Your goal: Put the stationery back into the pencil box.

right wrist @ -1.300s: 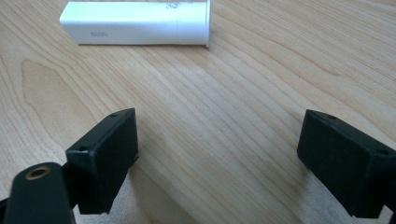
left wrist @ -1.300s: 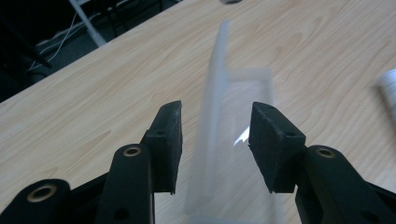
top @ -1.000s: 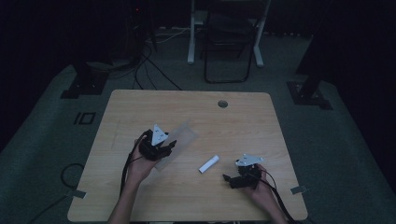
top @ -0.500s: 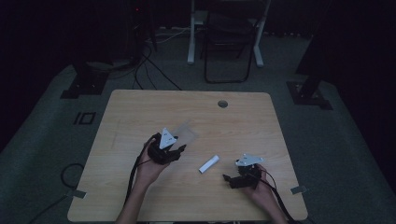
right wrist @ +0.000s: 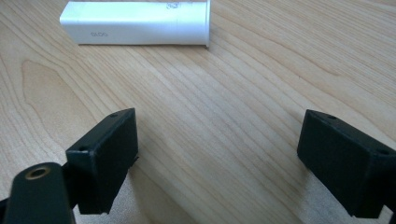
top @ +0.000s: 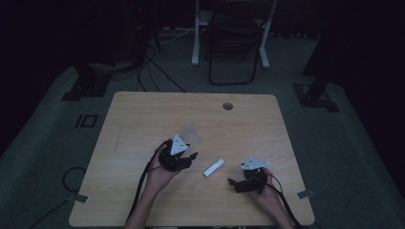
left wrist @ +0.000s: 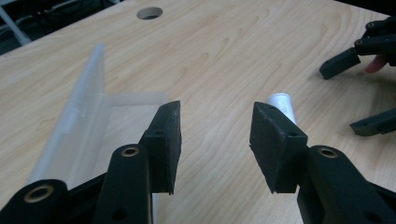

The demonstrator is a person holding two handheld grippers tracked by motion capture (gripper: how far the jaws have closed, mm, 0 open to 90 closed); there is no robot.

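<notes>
Nothing is held yet. The white tube [top: 213, 167] lies on the table [top: 143, 114] between both grippers. The left gripper [left wrist: 215, 135], jaws partly apart, has it at one o'clock; the right gripper [right wrist: 219, 154], jaws wide, at eleven. A clear case [left wrist: 88, 121] lies open, apparently awaiting the tube.

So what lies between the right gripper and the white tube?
Nothing: in the right gripper view, bare wooden table separates the open right gripper from the white tube.
</notes>
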